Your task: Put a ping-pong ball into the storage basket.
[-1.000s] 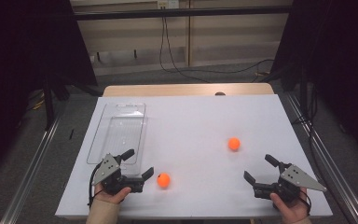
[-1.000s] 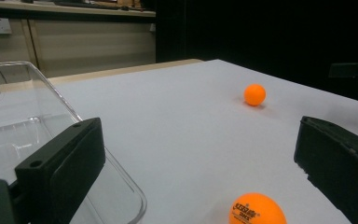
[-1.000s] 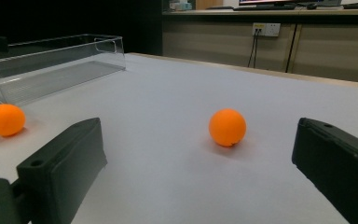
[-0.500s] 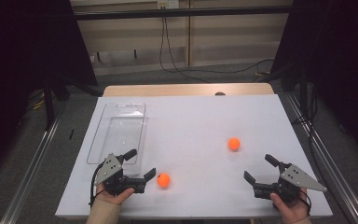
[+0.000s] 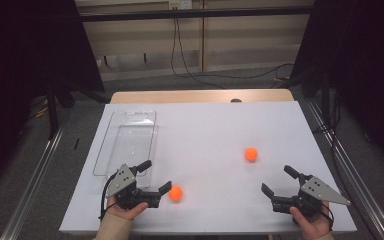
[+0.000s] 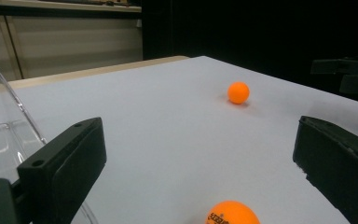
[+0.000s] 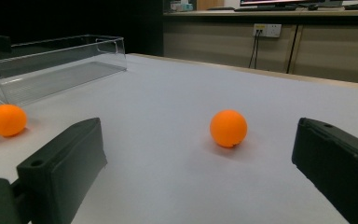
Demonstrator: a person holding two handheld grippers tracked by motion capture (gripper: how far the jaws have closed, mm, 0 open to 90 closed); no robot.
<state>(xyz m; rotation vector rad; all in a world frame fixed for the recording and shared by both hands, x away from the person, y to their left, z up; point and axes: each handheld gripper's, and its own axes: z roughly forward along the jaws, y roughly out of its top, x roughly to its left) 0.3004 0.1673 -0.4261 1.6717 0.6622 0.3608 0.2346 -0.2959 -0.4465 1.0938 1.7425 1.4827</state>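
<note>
Where left gripper [image 5: 155, 176] nears, ball's [image 6: 232, 215] print shows

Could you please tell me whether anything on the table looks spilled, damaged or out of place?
Nothing stands out. Two orange balls lie loose on the white table, the clear tray sits upright and empty, and both tongs are open.

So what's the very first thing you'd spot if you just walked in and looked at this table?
Two bright orange balls on the white table: the near ball sits just in front of the open left gripper, and the far ball lies out ahead of the open right gripper. Next you'd notice the clear plastic tray, lying empty along the table's left side.
</note>
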